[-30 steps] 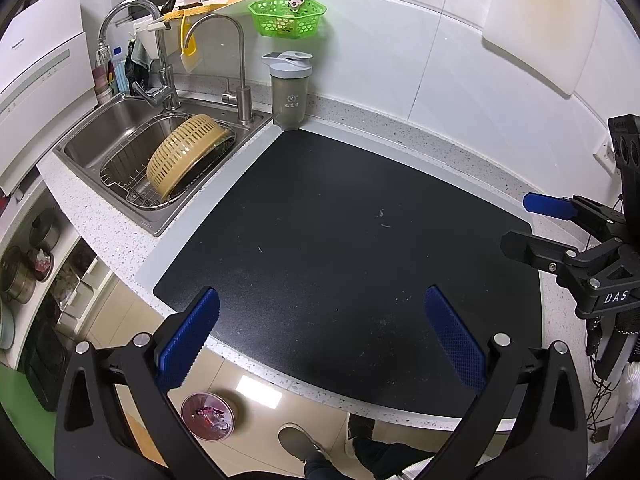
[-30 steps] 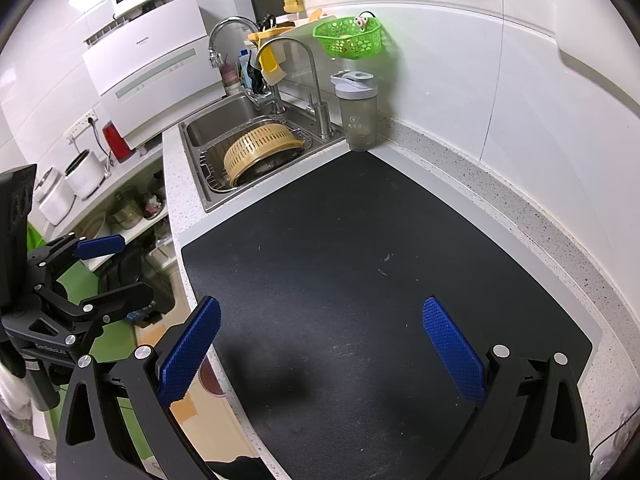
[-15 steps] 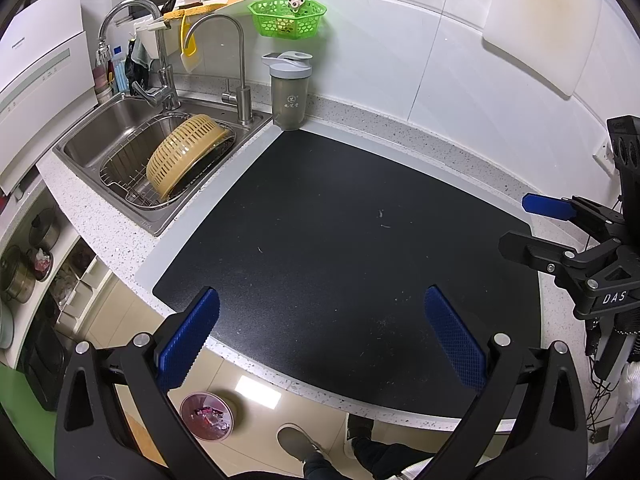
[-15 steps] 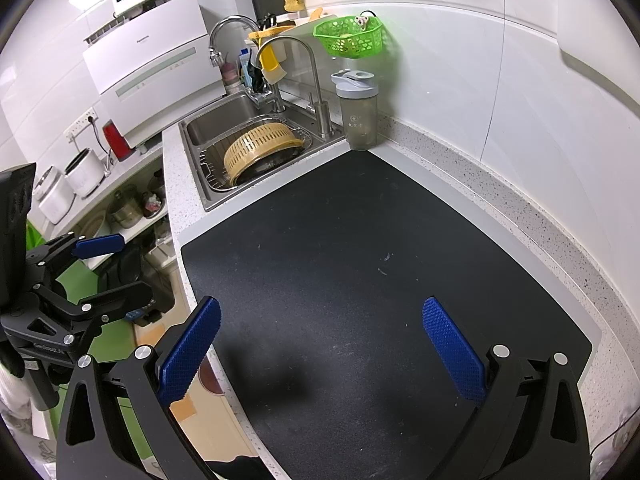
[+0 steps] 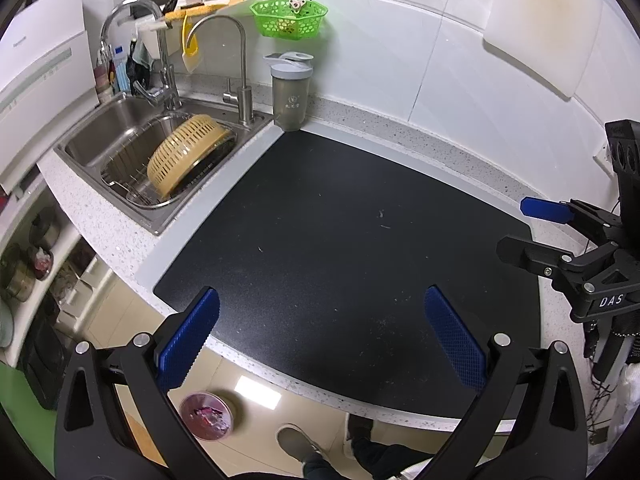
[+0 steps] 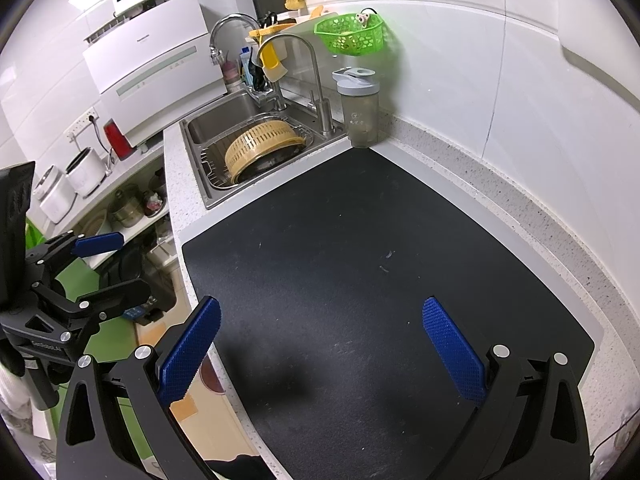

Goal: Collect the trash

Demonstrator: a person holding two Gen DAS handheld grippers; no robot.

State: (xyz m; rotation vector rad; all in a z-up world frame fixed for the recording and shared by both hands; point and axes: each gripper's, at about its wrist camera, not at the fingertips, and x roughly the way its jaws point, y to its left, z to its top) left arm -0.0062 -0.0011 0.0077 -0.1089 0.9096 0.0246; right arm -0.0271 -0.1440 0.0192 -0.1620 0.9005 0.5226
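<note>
1. Both of my grippers hang spread wide with nothing between the pads: the left gripper (image 5: pixel 320 332) sits over the near edge of the black mat (image 5: pixel 340 240), the right gripper (image 6: pixel 320 344) over the same mat from the other side. Neither is touching anything.

2. The trash is the difficulty. The only candidates I can see on the mat are a few tiny pale flecks (image 5: pixel 382 220) near its middle. I cannot tell whether they are scraps or marks. Pads this broad could easily slide over such specks or push them about without lifting them.

3. The small round bin (image 5: pixel 206 416) with pinkish contents stands on the floor, below the counter edge and just beside my left finger in that view. If I release anything from counter height, I judge it could land on the tiles beside a shoe (image 5: pixel 298 444) instead.

4. The shaker bottle (image 6: pixel 358 108) stands upright at the far corner of the mat, near the sink (image 6: pixel 224 136) with the yellow colander (image 6: pixel 260 148). A sweep toward that corner risks tipping it.

5. My two grippers are near each other, so if both reach for the same fleck the frames may collide.
</note>
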